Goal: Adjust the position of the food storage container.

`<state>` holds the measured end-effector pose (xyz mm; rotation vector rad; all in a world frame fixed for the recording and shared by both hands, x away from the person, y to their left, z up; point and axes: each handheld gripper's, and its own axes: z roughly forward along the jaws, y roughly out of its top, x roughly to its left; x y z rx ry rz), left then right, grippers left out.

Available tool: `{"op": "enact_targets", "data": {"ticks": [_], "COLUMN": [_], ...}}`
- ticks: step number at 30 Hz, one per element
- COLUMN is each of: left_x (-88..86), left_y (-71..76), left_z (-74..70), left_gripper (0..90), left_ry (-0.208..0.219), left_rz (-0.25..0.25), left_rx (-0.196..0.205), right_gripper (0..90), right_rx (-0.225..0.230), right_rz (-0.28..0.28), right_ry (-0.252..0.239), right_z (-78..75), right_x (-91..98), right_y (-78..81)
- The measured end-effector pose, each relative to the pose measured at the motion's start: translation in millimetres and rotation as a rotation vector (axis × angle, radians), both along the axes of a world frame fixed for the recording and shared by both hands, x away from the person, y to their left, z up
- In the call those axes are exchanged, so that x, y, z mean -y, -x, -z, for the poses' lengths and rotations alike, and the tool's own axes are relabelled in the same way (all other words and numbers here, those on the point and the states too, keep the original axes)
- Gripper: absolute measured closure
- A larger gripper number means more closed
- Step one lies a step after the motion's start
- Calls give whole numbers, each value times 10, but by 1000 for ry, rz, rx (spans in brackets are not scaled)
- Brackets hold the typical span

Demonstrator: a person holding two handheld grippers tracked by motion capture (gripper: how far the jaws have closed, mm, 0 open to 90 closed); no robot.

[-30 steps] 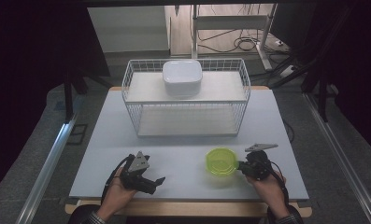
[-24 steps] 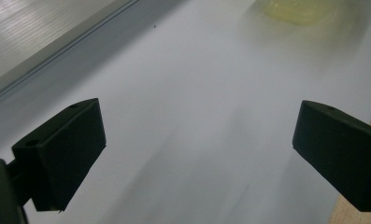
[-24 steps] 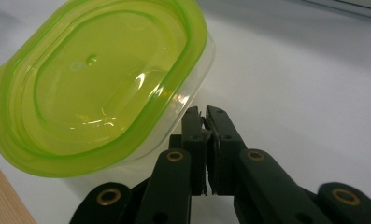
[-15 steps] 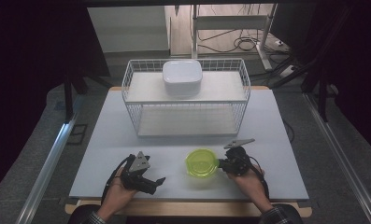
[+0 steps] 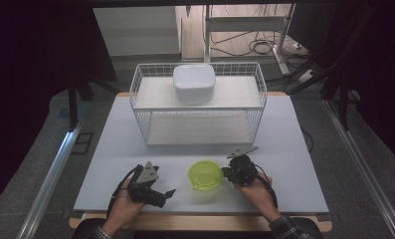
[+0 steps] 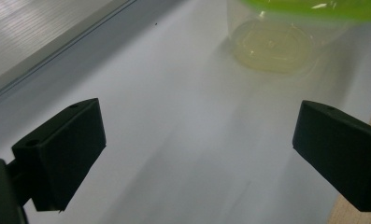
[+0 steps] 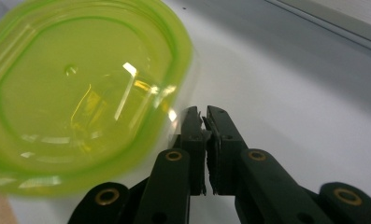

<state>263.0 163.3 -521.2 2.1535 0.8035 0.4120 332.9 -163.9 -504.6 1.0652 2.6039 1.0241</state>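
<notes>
Container (image 5: 205,177): a clear plastic tub with a lime-green snap lid, apparently empty, stood on the white counter (image 5: 294,164) near the front edge, between the two hands. Judged light, thin-walled and somewhat flexible; the glossy lid looked slippery, so a squeeze on the wall might flex it or let it skid on the smooth top. The stiff projecting lid rim seemed the best place to take hold.

Right hand-held gripper (image 7: 203,116): jaws pressed together, tips touching the container's right edge just under the lid rim; whether they pinched the rim or merely nudged it could not be told.

Left hand-held gripper (image 5: 160,195): jaws spread wide and empty, low over the counter, just left of the container.

Farther back: white wire basket shelf (image 5: 197,107), a white lidded box (image 5: 194,82) on its upper tier.
</notes>
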Motion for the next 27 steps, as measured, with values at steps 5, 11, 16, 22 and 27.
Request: {"op": "enact_targets", "data": {"ticks": [5,11,16,22,27], "left_x": [-7,-1,-41,-71,-67], "left_y": [11,47,79,85,86], "left_z": [-15,-16,-8,-4,-3], "left_gripper": [24,24,24,24,24], "left_ry": [-4,-19,-21,-18,-21], "left_rz": [-4,-2,-12,-21,-19], "left_rx": [4,7,2,-3,-2], "right_gripper": [849,837,837,838,843], "right_rx": [-42,-76,-71,-60,-55], "right_rz": [-11,-82,-109,-124,-120], "right_ry": [-12,-35,-19,-15,-24], "right_z": [-14,-27,0,10,4], "right_x": [117,-4,-176,-318,-363], "right_y": [196,365,307,184,91]}}
